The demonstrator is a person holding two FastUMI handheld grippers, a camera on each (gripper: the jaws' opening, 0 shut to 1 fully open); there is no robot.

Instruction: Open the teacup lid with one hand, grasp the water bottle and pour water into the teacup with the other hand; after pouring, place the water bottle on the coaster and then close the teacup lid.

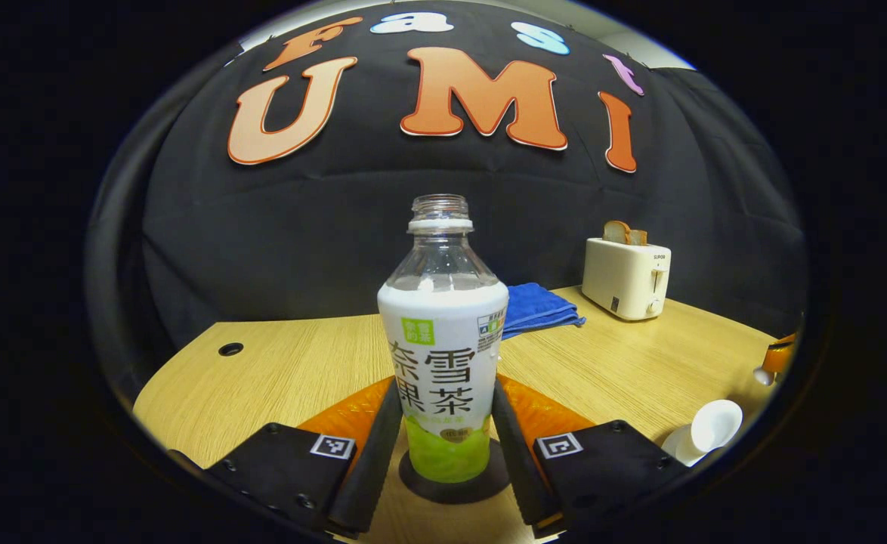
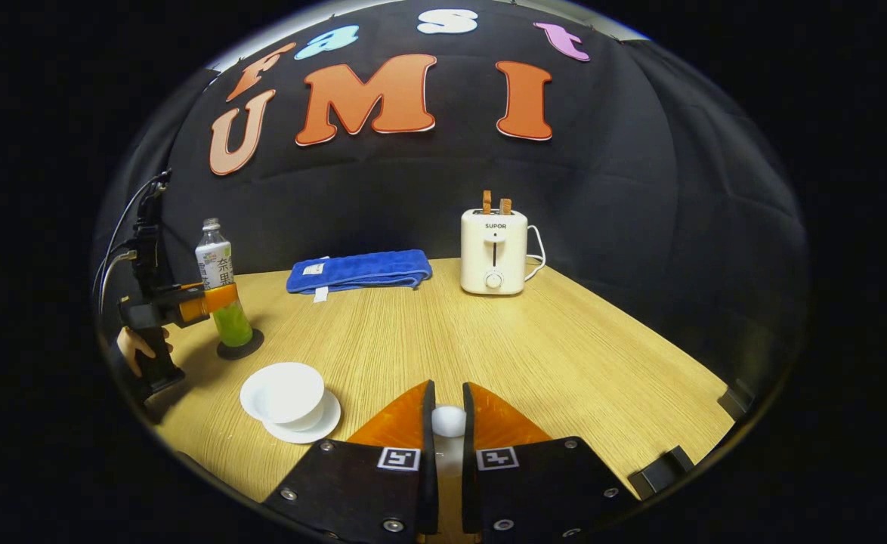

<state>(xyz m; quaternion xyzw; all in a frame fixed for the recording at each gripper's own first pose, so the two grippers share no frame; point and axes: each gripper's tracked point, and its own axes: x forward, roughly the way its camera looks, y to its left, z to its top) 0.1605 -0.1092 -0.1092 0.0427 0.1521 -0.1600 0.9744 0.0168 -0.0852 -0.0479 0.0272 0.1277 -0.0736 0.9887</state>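
Note:
An uncapped water bottle with a white and green label stands upright on a dark round coaster. My left gripper has one finger pressed on each side of it; from the right gripper view, that gripper clasps the bottle at mid-height. The white teacup sits uncovered on its saucer, to the right of the coaster. My right gripper is shut on the knob of the white teacup lid, held above the table right of the cup.
A folded blue towel lies at the back of the wooden table. A cream toaster with bread slices stands to its right. A person's hand holds the left gripper's handle at the table's left edge.

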